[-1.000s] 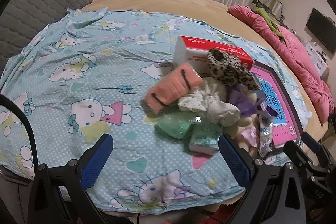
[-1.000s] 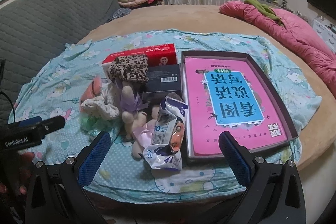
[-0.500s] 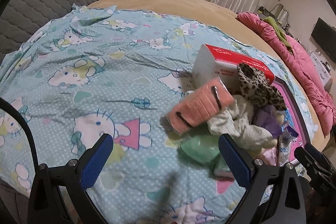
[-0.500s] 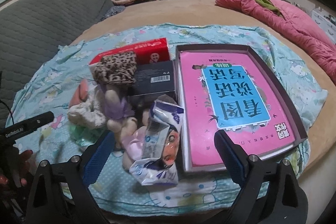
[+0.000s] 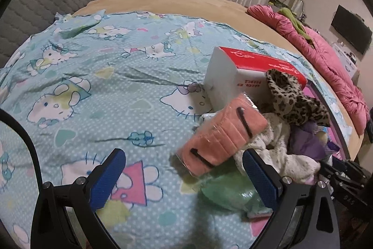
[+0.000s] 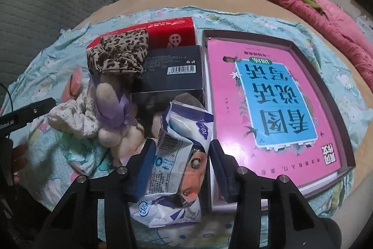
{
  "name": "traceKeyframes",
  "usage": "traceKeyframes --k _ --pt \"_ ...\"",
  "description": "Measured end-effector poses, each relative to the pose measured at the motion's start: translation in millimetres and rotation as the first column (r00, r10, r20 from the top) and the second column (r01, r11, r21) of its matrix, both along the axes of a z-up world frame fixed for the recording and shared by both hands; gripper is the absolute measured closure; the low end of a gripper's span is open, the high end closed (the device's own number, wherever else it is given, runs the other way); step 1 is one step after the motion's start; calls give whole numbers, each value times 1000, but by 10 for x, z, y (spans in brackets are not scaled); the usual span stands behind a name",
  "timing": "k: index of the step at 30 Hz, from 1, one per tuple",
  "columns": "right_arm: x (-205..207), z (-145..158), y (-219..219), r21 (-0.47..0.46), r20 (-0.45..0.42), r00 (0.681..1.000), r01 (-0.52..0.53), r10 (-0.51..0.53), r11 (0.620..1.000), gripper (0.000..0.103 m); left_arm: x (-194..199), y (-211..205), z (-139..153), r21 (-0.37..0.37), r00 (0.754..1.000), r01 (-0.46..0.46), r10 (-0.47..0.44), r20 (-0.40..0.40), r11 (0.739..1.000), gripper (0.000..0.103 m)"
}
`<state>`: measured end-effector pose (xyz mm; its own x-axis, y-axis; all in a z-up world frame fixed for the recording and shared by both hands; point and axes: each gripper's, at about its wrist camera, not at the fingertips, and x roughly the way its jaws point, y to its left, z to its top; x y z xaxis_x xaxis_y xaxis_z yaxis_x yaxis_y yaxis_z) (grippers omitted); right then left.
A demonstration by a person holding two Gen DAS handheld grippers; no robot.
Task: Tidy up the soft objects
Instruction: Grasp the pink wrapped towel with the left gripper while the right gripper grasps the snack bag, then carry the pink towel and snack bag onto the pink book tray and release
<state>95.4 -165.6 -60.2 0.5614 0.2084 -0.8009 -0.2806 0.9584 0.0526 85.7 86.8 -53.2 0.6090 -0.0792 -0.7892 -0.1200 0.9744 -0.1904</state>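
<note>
Right hand-held gripper is clamped on crinkly tissue pack, left hand-held gripper is apart w/ nothing in it: lift pack slowly, squeezing mid-pack, clear of tray.

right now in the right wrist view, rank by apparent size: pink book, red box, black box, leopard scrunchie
1. pink book
2. red box and black box look alike; the red one is partly hidden
3. leopard scrunchie

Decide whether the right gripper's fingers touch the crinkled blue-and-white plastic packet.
Touching: in the right wrist view, both fingers press against the crinkled blue-and-white plastic packet, no gap showing.
</note>
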Motion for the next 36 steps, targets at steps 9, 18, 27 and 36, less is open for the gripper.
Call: traceKeyframes --k 9,18,27,36 --pt "127 -17 20 -15 23 999 -36 37 999 59 200 13 -169 -13 998 68 -68 -17 998 2" --pt "130 2 -61 28 24 999 -39 38 999 61 270 61 -291 -115 991 135 -137 -6 984 44" --pt "31 179 -19 63 98 992 -86 79 994 63 132 215 -216 -168 997 76 -78 -5 983 71" --pt "14 327 -115 130 129 990 -74 57 989 63 -143 254 121 -171 999 12 -4 48 985 73"
